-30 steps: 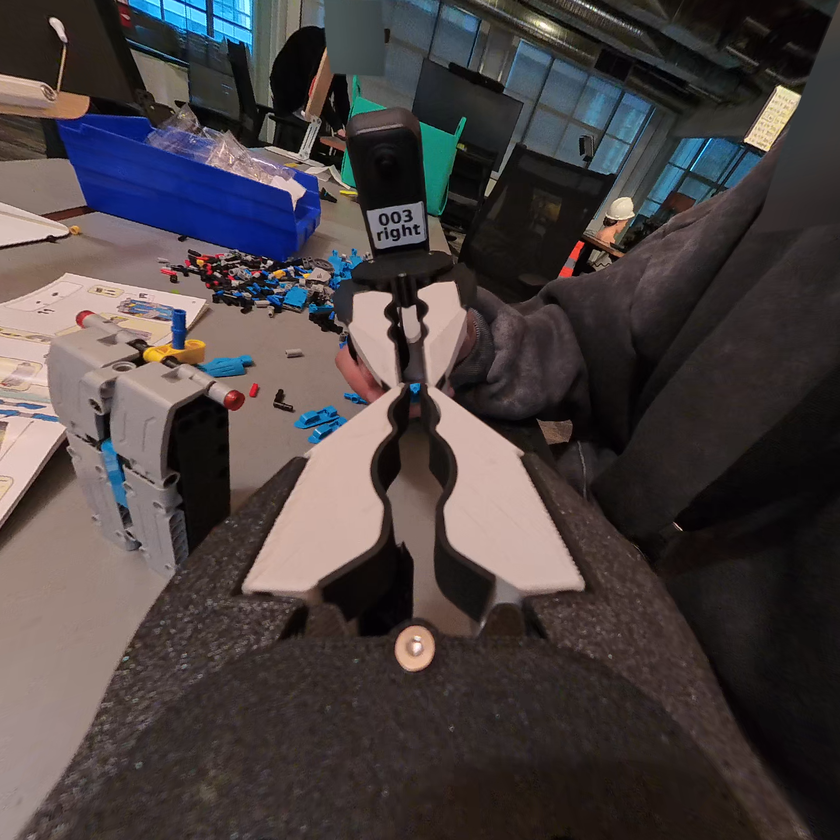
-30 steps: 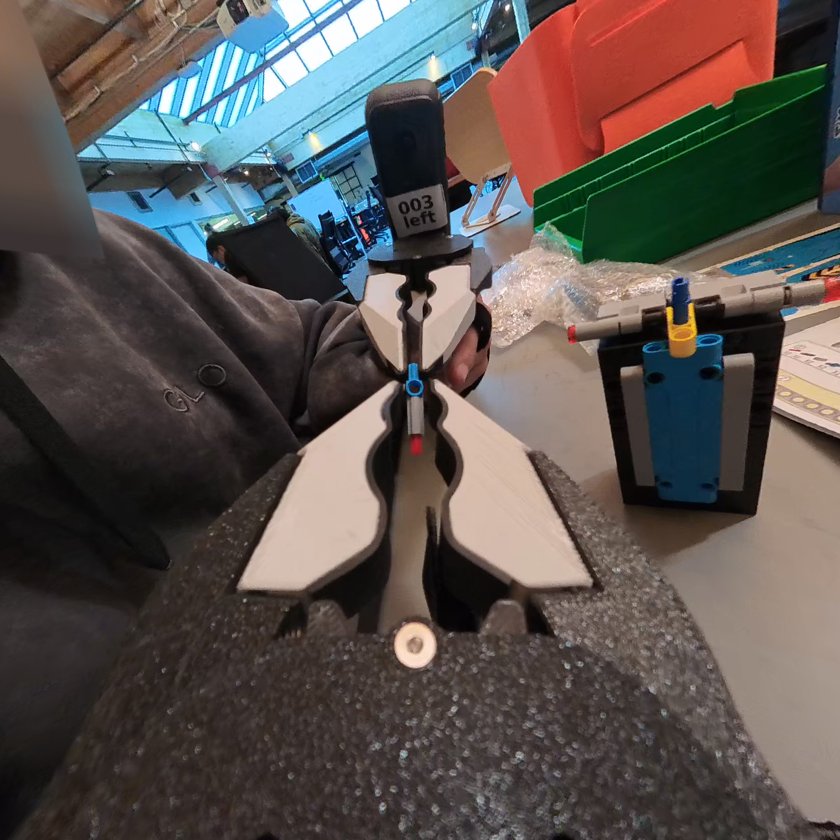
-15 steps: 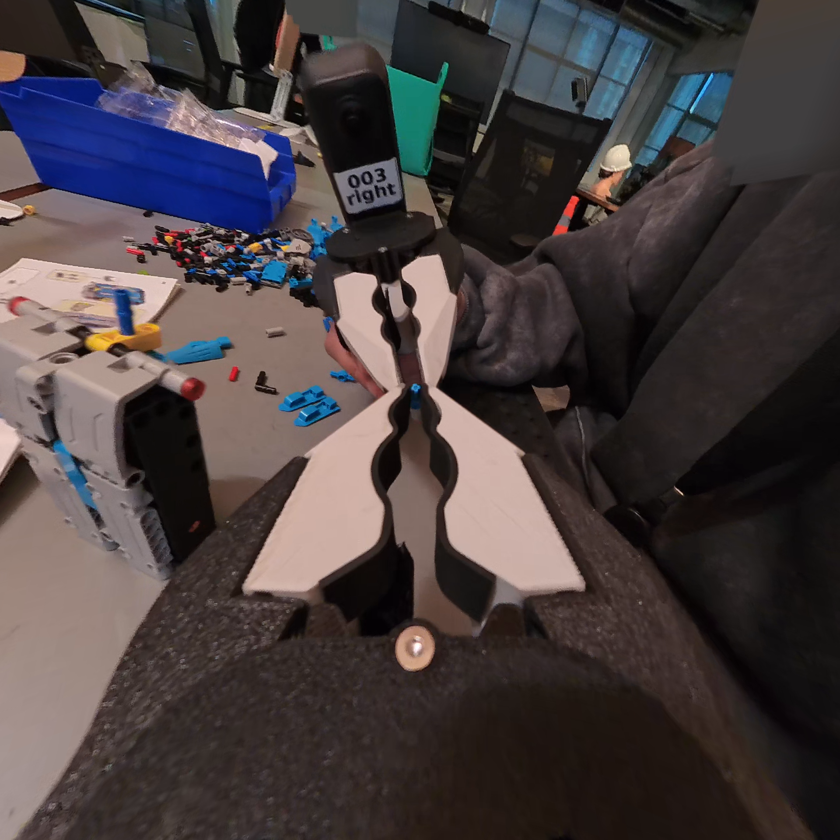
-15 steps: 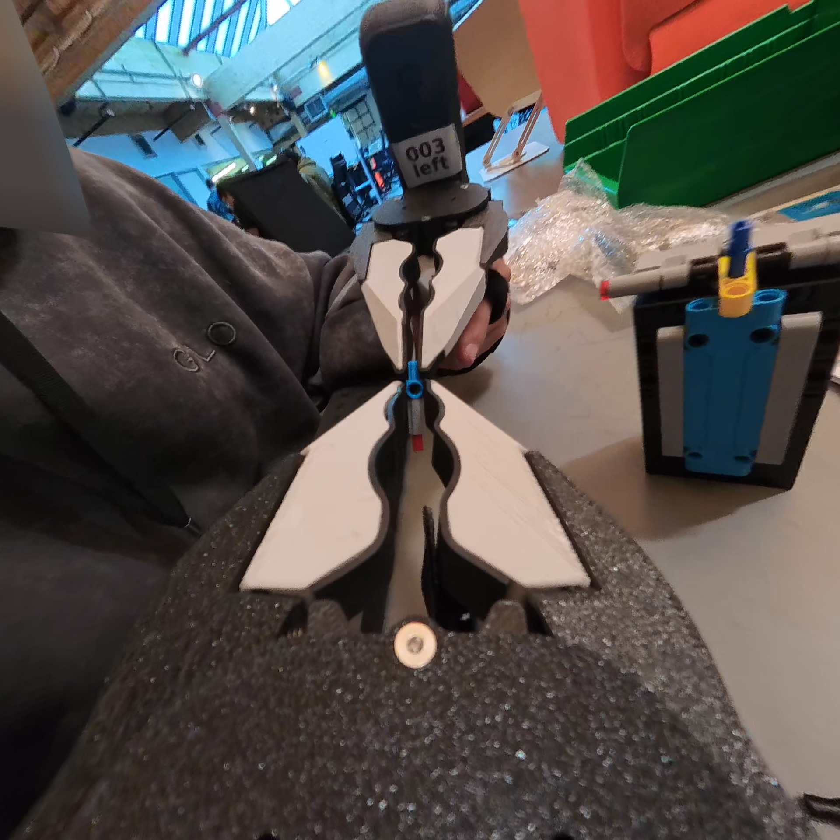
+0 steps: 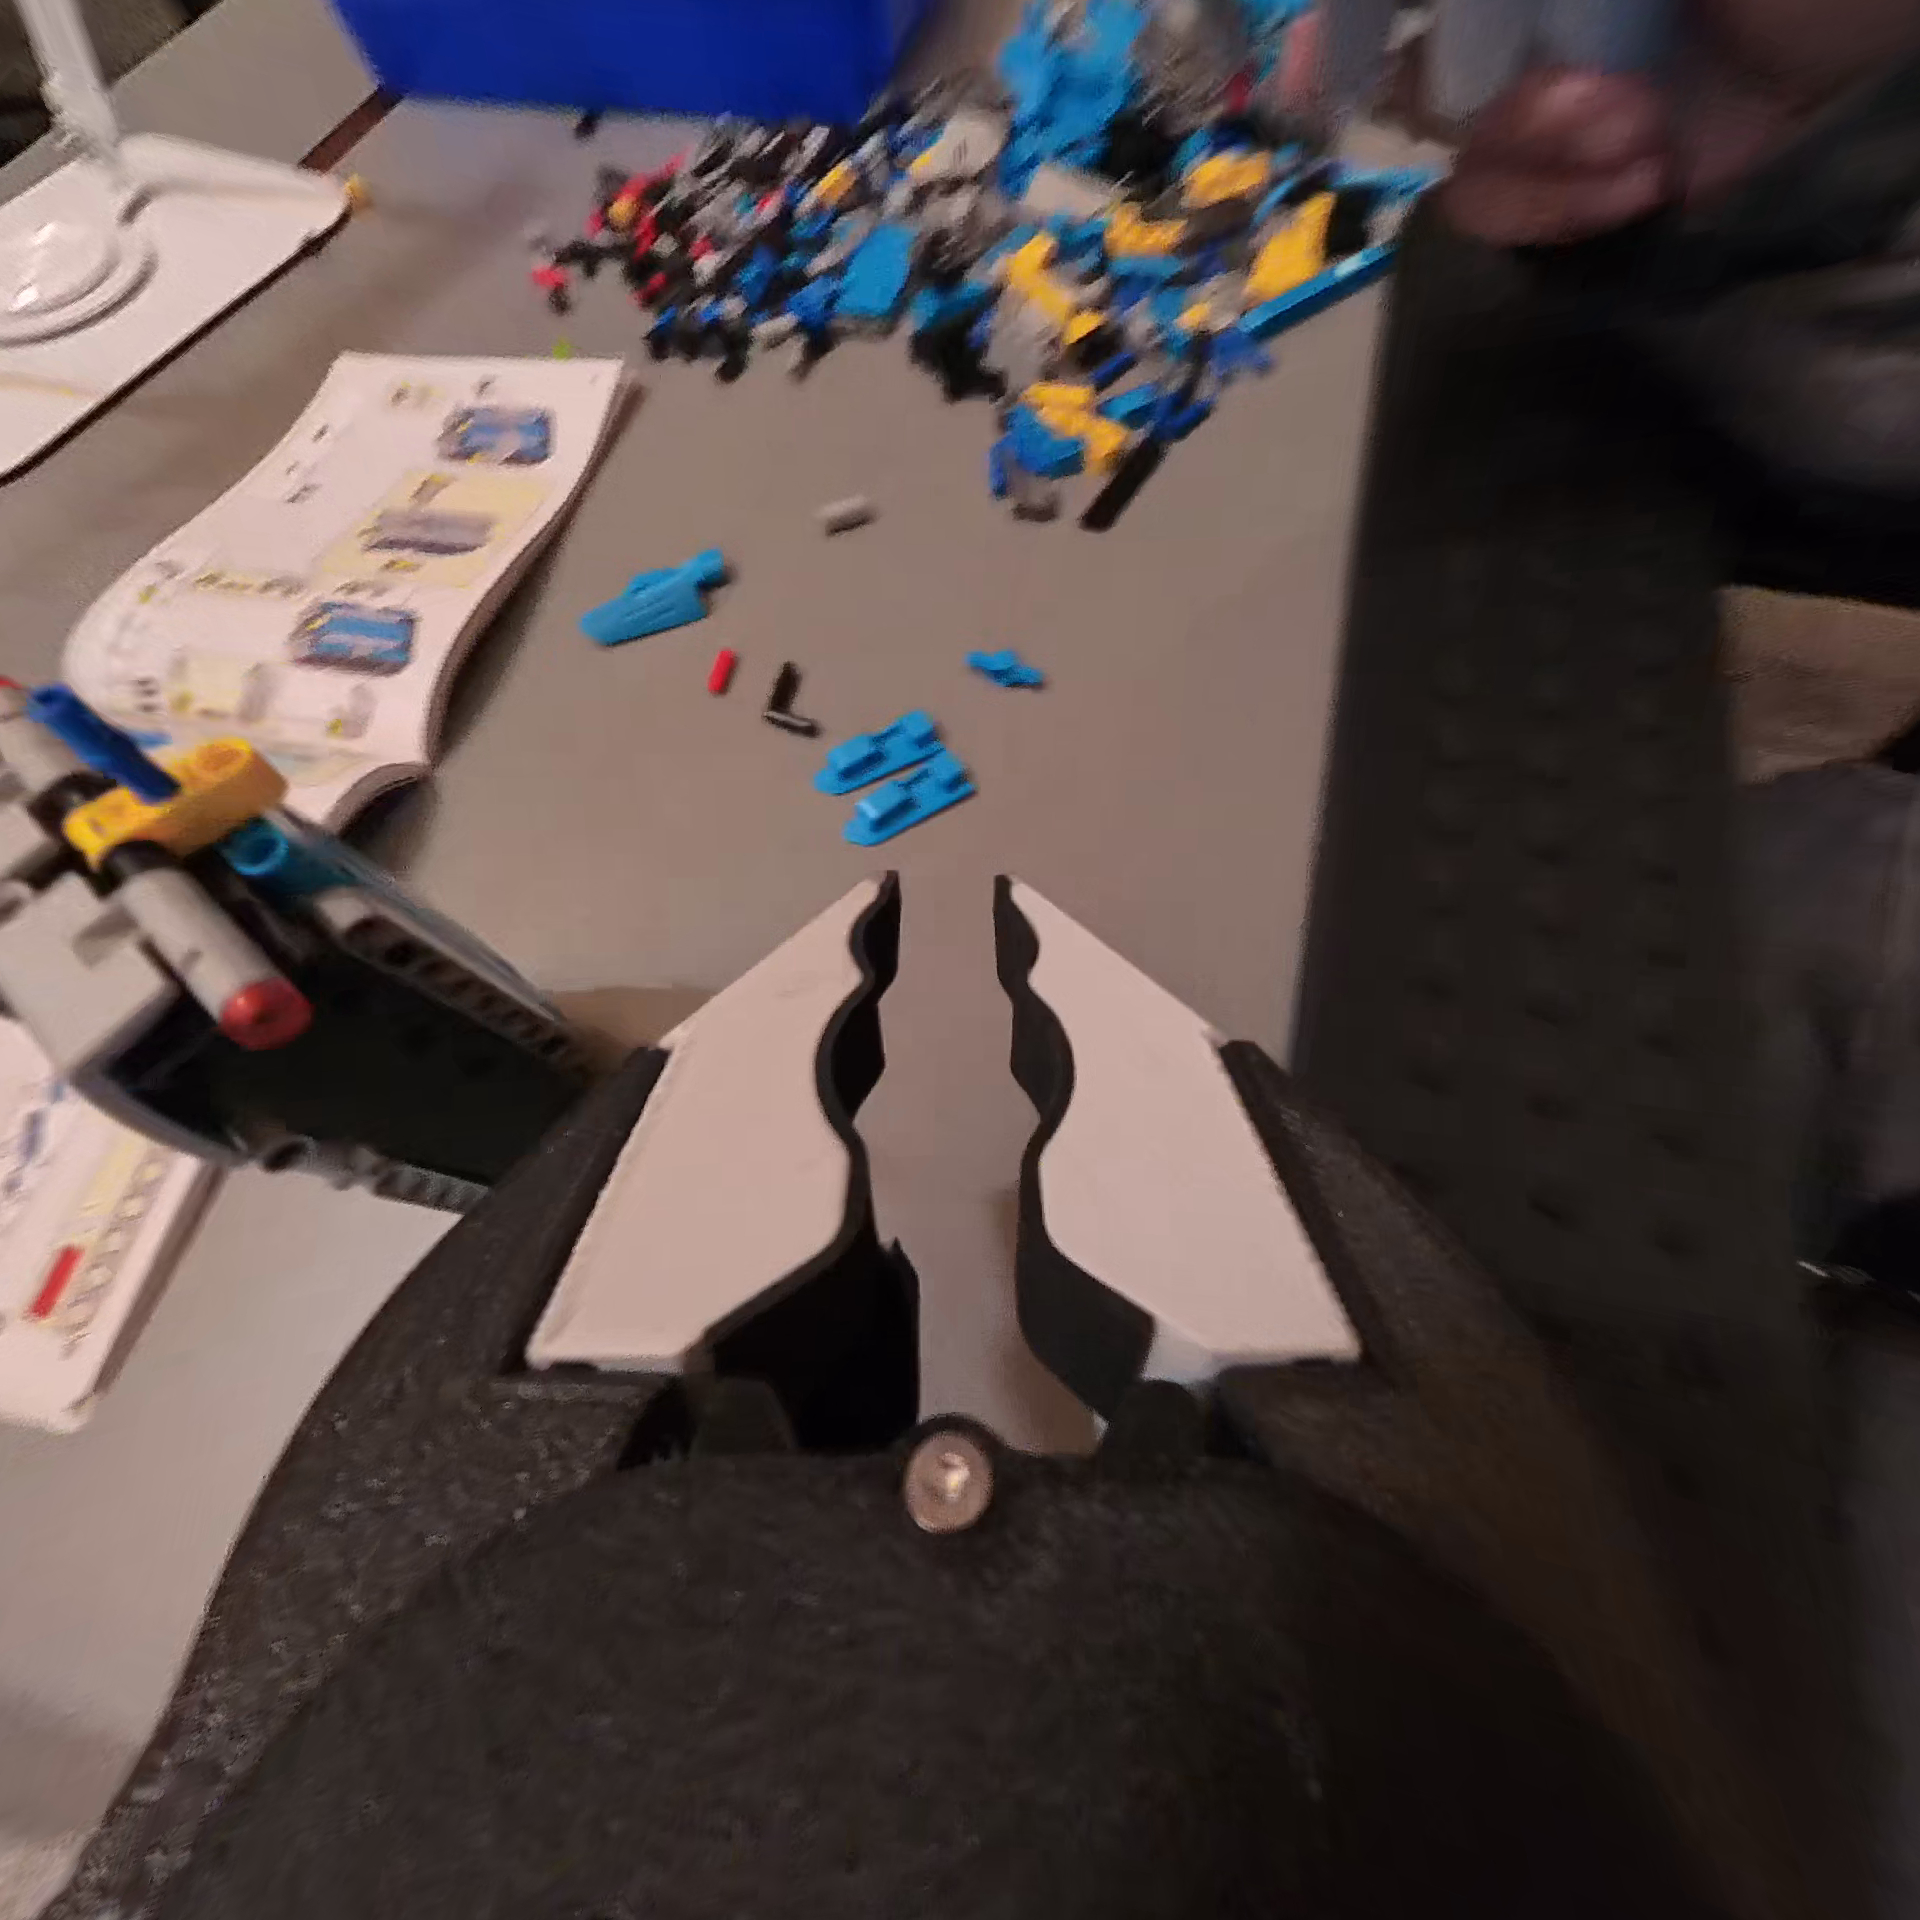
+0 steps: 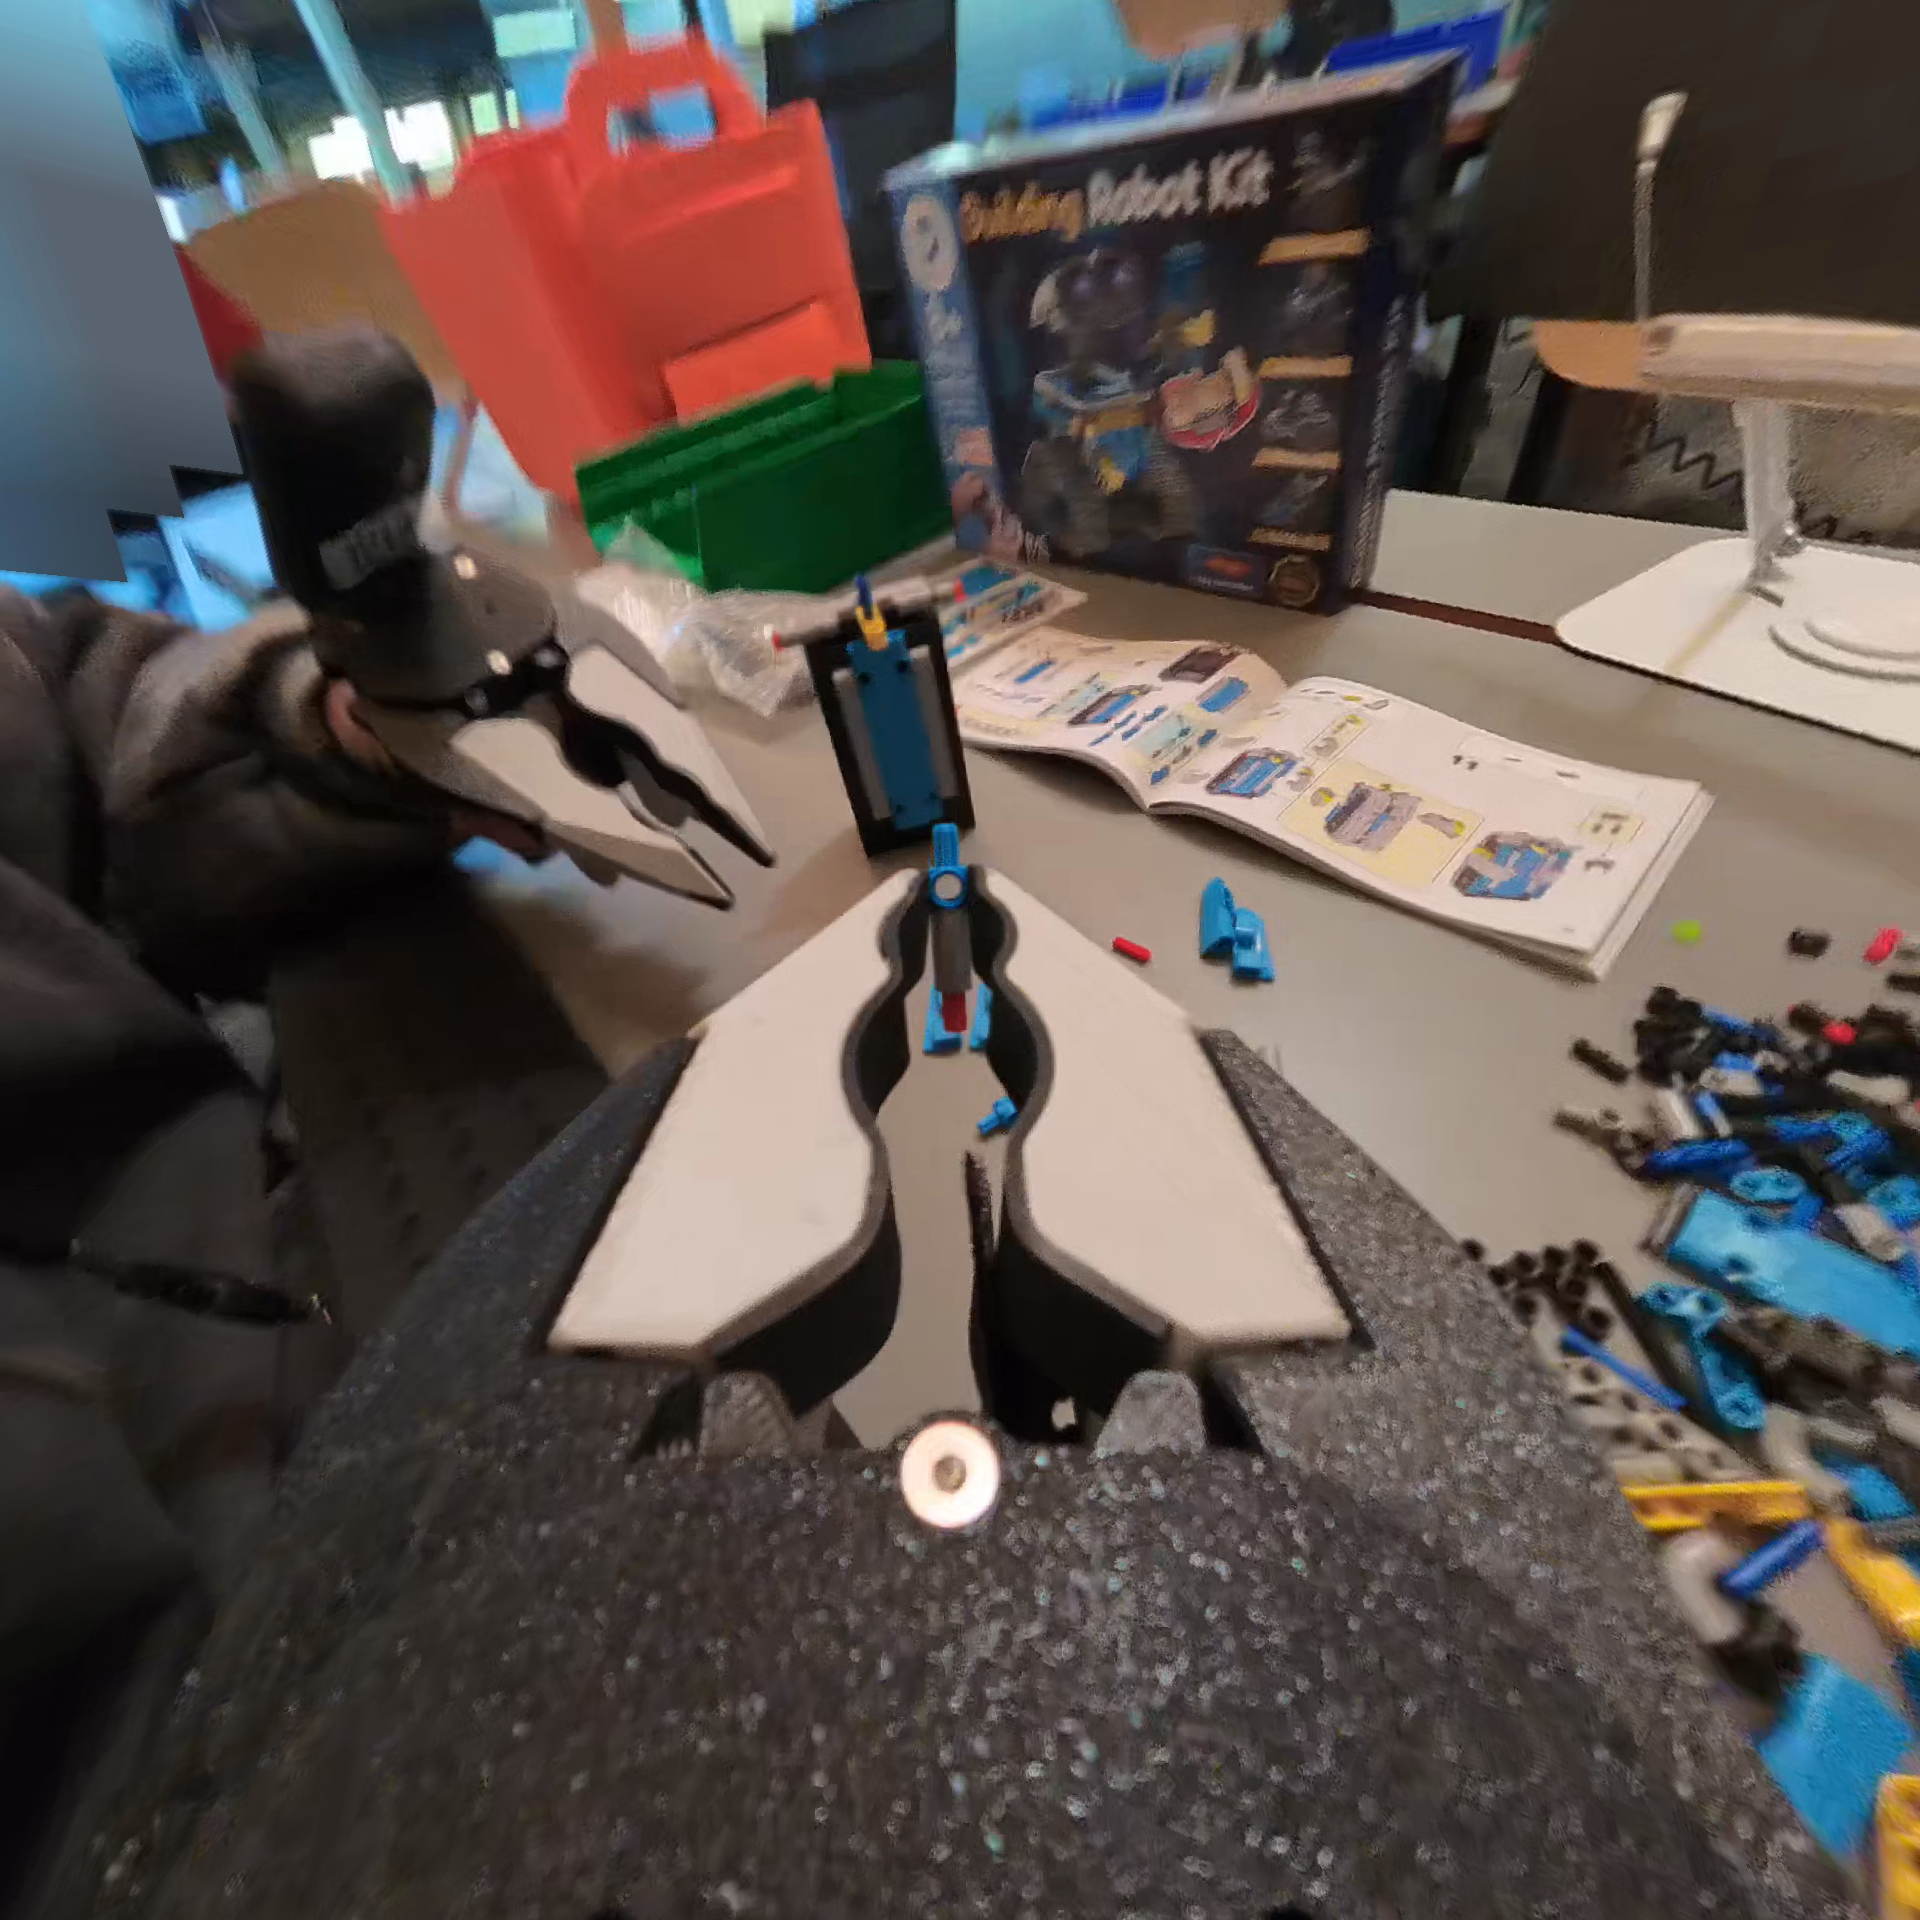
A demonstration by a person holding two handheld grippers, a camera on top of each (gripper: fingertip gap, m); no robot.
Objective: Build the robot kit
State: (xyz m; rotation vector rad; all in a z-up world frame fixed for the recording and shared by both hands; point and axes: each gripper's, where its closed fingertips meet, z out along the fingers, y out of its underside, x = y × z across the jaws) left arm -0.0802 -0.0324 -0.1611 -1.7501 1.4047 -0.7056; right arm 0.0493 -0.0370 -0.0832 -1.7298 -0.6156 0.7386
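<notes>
Both views low over table [image 5: 1143,582] (shared).

Two claws [image 6: 948,883], one booklet [image 6: 1351,790]

A grey table [image 6: 1455,1049] fills both views — behind it stand an orange seat [image 6: 644,260] and a dark chair [image 6: 1714,156], with bright windows [image 6: 353,145] beyond.

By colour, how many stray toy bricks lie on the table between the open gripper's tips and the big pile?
Blue bricks: 4
Red brick: 1
Black brick: 1
Grey brick: 1
Total: 7
</notes>
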